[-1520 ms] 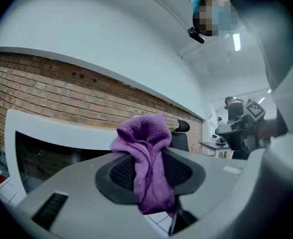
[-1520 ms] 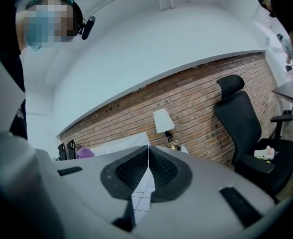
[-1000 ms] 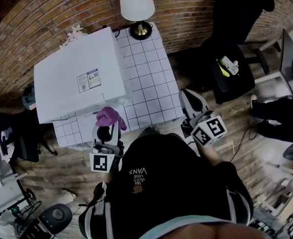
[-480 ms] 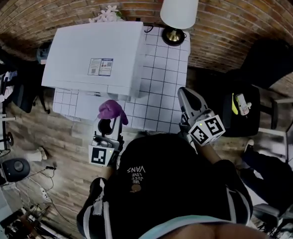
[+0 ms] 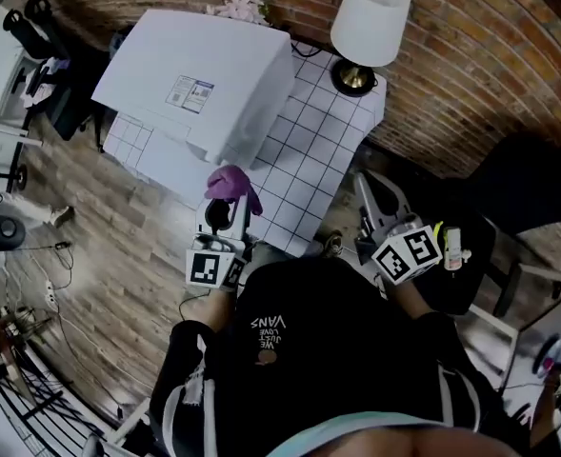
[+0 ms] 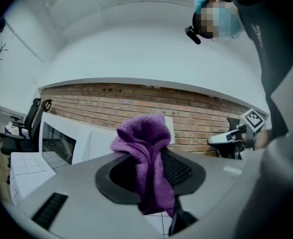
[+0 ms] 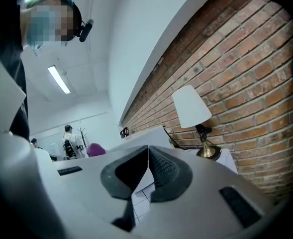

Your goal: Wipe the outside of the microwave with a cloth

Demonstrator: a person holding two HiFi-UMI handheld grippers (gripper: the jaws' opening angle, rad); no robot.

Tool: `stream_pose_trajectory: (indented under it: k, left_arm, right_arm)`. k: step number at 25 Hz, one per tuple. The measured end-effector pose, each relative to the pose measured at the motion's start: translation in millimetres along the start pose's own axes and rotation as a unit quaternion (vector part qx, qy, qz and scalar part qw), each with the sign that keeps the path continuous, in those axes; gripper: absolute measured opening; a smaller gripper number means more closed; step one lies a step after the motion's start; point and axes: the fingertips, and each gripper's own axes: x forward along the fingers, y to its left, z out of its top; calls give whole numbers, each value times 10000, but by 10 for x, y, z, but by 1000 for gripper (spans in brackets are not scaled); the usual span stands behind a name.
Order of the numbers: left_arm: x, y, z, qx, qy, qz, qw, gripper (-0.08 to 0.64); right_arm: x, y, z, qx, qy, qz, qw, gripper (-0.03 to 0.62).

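- Left gripper (image 5: 221, 219): jaws clamped on a purple cloth (image 6: 145, 146). The cloth bunches up above the jaw tips and hangs down between them.
- Right gripper (image 7: 147, 176): jaws together, nothing between them. It is off the table's right edge, above the floor.
- The cloth is over the near edge of the table (image 5: 310, 165), close to the near corner of the microwave (image 5: 199, 79). In the left gripper view the microwave stands to the left and further back, apart from the cloth.
- Bare tiled tabletop lies to the right of the microwave, between it and the lamp (image 5: 370, 12). A narrower strip of tiles shows in front of it.
- The microwave is white, with a label on top and a dark window in the door.
- The table is white with a dark grid, set against a brick wall (image 5: 470, 55).
- Wood floor (image 5: 99, 255) lies to the left, and a dark chair (image 5: 523, 193) to the right.
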Motion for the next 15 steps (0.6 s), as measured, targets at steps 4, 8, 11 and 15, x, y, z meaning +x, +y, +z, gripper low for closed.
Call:
stream_pose_trajectory:
  k: [4,8,11,15]
  left_arm:
    - [148,-38,-91,-164,-150,505,9985,141]
    - [290,-9,-147,-388,-222,819,9956,141]
    - [452,32,-151,-494,-247,963,9938,141]
    - [719,56,-207,-868,-193,1072,9903,141]
  right_arm:
    - [-185,-127,-21,25,73,122,9999,3]
    - [-352,-218,-36,59,129,155,9998,4]
    - [-432,-289,-21,59,121,119,9998,3]
    - [-512,-392,15,80,50,1,10000,4]
